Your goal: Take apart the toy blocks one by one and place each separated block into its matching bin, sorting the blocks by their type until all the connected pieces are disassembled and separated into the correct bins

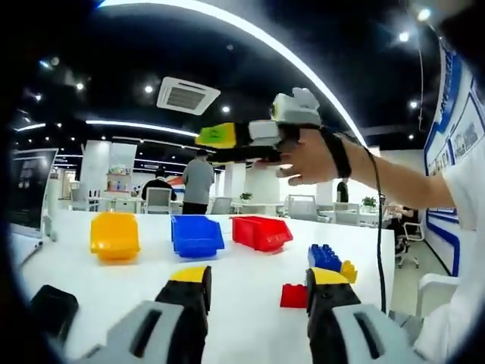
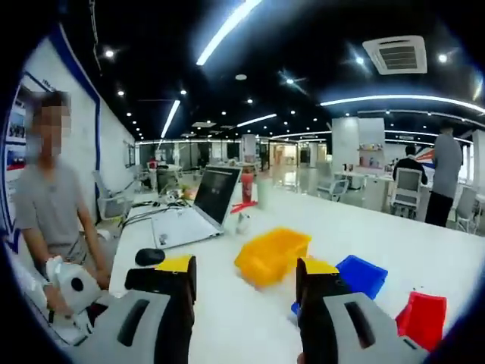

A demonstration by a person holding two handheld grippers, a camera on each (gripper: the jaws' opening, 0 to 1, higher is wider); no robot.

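While the left tongs (image 1: 258, 292) stand spread and empty low over the white worktop (image 1: 242, 273), the right tongs (image 1: 216, 136) show in the left gripper view raised high in a hand (image 1: 303, 155), and in their own view they (image 2: 242, 277) are spread with nothing between them. The joined blocks (image 1: 322, 273), blue, yellow and red, lie on the worktop just beside the left tongs' right jaw. Toward the far edge three bins sit in a row: yellow (image 1: 114, 235), blue (image 1: 195, 235), red (image 1: 261, 231); a laptop (image 2: 201, 205) stands open near a seated person (image 2: 57, 205).
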